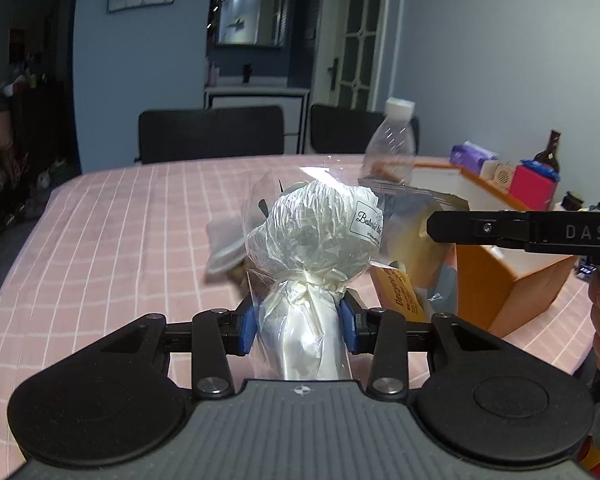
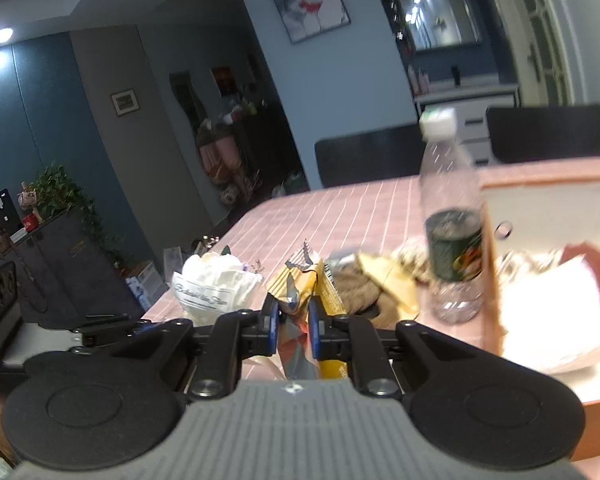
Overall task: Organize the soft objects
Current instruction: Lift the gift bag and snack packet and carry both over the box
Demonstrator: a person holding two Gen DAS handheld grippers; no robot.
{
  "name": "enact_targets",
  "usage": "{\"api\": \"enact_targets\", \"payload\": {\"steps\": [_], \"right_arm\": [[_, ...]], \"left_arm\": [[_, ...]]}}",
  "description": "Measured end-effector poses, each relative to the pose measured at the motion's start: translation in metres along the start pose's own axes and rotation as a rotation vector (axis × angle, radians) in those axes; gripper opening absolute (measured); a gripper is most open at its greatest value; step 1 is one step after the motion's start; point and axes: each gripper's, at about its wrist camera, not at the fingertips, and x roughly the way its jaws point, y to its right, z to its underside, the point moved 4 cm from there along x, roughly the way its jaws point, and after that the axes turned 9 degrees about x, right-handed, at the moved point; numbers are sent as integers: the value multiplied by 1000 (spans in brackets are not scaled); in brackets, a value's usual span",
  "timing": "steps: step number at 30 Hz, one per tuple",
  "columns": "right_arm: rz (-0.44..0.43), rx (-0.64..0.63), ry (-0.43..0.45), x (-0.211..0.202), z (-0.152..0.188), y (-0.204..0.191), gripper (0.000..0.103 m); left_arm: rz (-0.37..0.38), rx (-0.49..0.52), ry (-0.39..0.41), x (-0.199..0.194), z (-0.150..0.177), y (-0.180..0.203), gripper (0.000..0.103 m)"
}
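The left gripper (image 1: 299, 326) had its blue-padded fingers (image 1: 246, 330) clamped on the tied neck of a cellophane-wrapped white bundle (image 1: 320, 230), which rose upright above the fingers and carried a small white label on its side. The bundle was held over the pink checked bench (image 1: 120, 232), in front of the orange box (image 1: 496, 280).

The right gripper (image 2: 294, 326) had its fingers (image 2: 315, 330) closed on a yellow and silver snack packet (image 2: 300, 300), crumpled at its top. Seen from the left wrist, this packet (image 1: 400, 290) hung just beside the orange box, near its front corner, and touched or nearly touched the bundle's wrapping; which of the two could not be told.

A clear plastic bottle (image 2: 452, 224) with a white cap and dark label stood on the bench just beside the orange box (image 2: 490, 264), on the side towards the grippers. White folded material (image 2: 556, 312) lay inside that box. Some brown and tan items (image 2: 380, 284) lay on the bench just beside the bottle, too blurred to identify.
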Motion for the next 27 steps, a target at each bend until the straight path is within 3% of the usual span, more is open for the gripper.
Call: {"api": "enact_targets", "payload": {"steps": [6,15,19,27], "right_arm": [[47,-58,102,-47,-26,2,13],[258,-141,211,-105,-72,31,12],[364,-131,216,-114,-84,60,12],[457,-20,159,-110,-91,121,12]], "left_arm": [[71,63,107,-10,-38,30,46],[215,171,192,13,-99,98,46],[253,221,167,44,-116,135,46],[322,304,-6,117,-122,181,46]]}}
